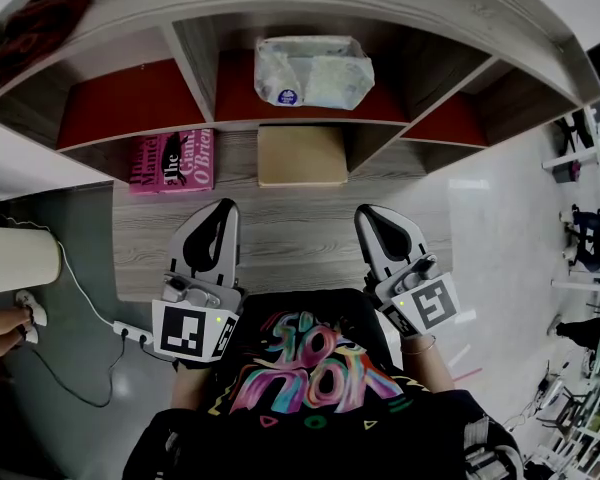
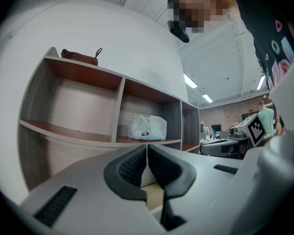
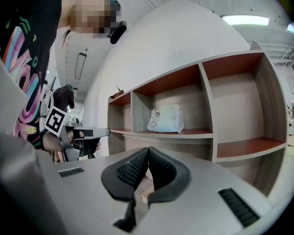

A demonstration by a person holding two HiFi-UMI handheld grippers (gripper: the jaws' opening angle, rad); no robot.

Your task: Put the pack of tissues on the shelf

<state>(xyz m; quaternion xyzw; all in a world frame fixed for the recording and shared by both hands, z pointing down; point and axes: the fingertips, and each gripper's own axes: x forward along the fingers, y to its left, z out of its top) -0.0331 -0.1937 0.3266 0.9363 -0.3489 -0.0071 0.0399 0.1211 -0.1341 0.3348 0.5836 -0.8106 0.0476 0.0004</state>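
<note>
The pack of tissues (image 1: 313,72) (image 2: 147,128) (image 3: 165,119), a whitish plastic pack with a blue oval label, lies in the middle compartment of the wooden shelf (image 1: 300,118), on its red board. My left gripper (image 1: 223,208) (image 2: 147,148) hovers over the wooden table, well short of the shelf, with its jaws shut and empty. Beside it, my right gripper (image 1: 363,213) (image 3: 148,152) is likewise shut on nothing. Both point at the shelf.
A pink book (image 1: 173,160) and a tan box (image 1: 300,155) lie on the table (image 1: 280,238) just under the shelf. A dark red pouch (image 2: 80,57) rests on top of the shelf. A power strip with a white cable (image 1: 130,334) lies on the floor at left.
</note>
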